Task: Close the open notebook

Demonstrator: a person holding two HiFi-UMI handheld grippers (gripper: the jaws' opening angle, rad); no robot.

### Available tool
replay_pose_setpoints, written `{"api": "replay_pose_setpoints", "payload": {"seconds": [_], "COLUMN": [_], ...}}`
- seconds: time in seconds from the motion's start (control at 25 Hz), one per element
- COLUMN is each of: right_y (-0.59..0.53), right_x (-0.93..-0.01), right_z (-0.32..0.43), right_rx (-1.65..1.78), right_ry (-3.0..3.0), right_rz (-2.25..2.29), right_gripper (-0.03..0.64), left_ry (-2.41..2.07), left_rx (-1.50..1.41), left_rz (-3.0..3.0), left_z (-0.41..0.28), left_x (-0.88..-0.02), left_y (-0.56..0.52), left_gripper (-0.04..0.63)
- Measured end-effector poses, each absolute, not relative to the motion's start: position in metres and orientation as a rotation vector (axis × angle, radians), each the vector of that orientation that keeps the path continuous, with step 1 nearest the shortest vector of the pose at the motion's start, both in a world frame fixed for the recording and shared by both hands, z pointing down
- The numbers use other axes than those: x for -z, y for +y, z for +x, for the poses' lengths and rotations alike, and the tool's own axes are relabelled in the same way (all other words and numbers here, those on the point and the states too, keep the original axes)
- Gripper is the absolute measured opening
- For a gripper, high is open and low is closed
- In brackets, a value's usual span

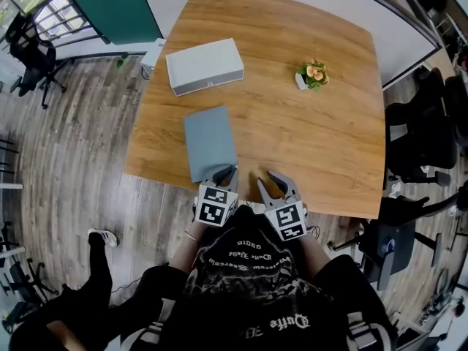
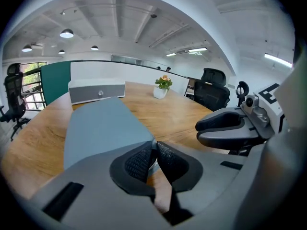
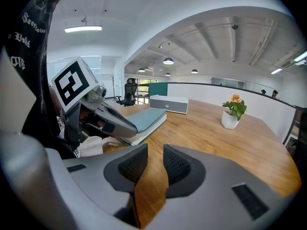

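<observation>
1 notebk (image 1: 210,142), 1 wht box (image 1: 204,65), 1 potted plant (image 1: 312,74), 1 table (image 1: 292,137).

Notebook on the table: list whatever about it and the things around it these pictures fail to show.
1. Near corner of the notebook: in the head view the left gripper covers it; in the left gripper view the shut pads hide whether any cover is pinched.
2. Its inner pages: the closed cover hides them in every view.
3. Front mark of the white box: too small to read in both gripper views.
</observation>
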State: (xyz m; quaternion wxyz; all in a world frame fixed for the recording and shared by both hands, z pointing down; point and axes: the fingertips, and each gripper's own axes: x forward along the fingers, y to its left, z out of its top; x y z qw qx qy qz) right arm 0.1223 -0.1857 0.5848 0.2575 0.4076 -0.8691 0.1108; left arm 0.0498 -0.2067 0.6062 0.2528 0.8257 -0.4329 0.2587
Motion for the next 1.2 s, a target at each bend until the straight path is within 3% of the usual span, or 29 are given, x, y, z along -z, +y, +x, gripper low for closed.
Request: {"api": "replay_pose_setpoints", "payload": {"seconds": [0.36,0.56,0.88,1.2], "right_y": [-0.197,-0.201,-0.204,-0.205], "right_x": [-0.588,-0.587,-0.577,-0.559], "right_z": [0.121,0.119,0.117,0.109], "right_rx": [-0.324,-0.367,-0.484,-0.551], "right_ry": [-2.367,-2.375,-2.391,-2.426], "right_rz": [1.083,1.115,1.212,1.324], "right_gripper": [0.108,0.109,0.114,0.132], "left_ry": [-1.006,-0.859,-0.75,-0.871], "left_rx": [-0.696,-0.653,-0.513,-0.472], "left_rz": [2.143,2.189,2.222,2.305], "left_z": [0.058,0.069,0.073,0.044], "left_x": [-0.621,-0.614,-0.596,-0.574], "left_y": [-0.205,-0.196,-0.187,-0.184], "left_gripper": [0.08,0.224,0.325,0.33]}}
